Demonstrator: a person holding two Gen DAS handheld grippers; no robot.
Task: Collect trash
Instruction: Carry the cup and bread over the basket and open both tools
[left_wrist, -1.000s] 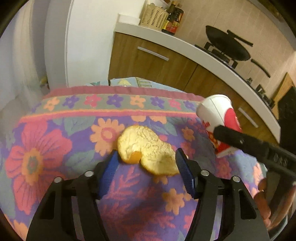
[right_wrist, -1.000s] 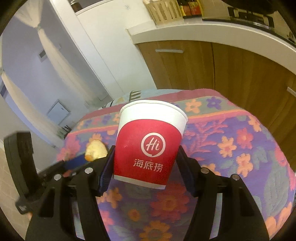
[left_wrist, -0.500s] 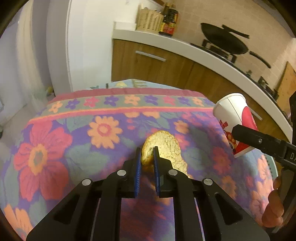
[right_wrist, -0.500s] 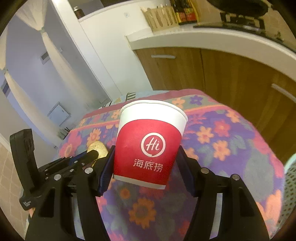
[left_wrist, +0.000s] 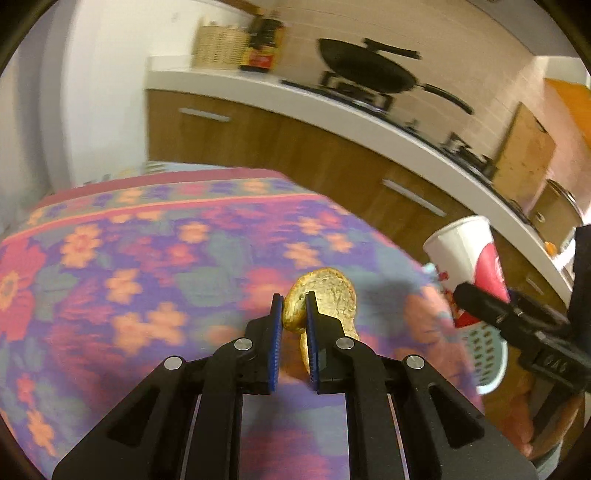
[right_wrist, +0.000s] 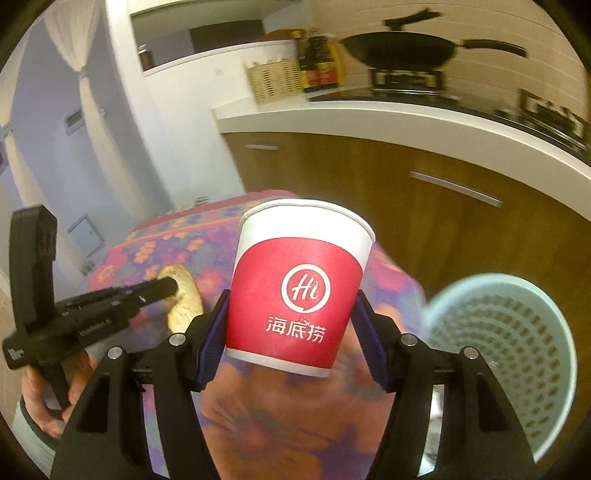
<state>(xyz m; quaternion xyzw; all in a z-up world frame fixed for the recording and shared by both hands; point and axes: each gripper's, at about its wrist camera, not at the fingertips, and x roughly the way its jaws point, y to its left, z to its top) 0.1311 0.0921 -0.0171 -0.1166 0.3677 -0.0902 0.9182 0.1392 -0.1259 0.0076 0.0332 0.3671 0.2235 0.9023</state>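
The left gripper (left_wrist: 294, 306) is pinching one curled edge of an orange peel (left_wrist: 325, 295) between nearly shut jaws at frame centre, and that thin, off-centre bite is risking the peel slipping out onto the floral tablecloth (left_wrist: 147, 258). The right gripper (right_wrist: 291, 325) is clamping a red-and-white paper cup (right_wrist: 295, 284) upright, jaws spread wide around it. At lower right the pale green perforated wastebasket (right_wrist: 517, 354) is sitting beside the table, so a hasty release could be dropping either piece outside its rim.

You hold a bumpy yellow peel (left_wrist: 332, 291), folded and standing on edge. Your red and white paper cup (right_wrist: 299, 291) stands upright at its 3 o'clock.
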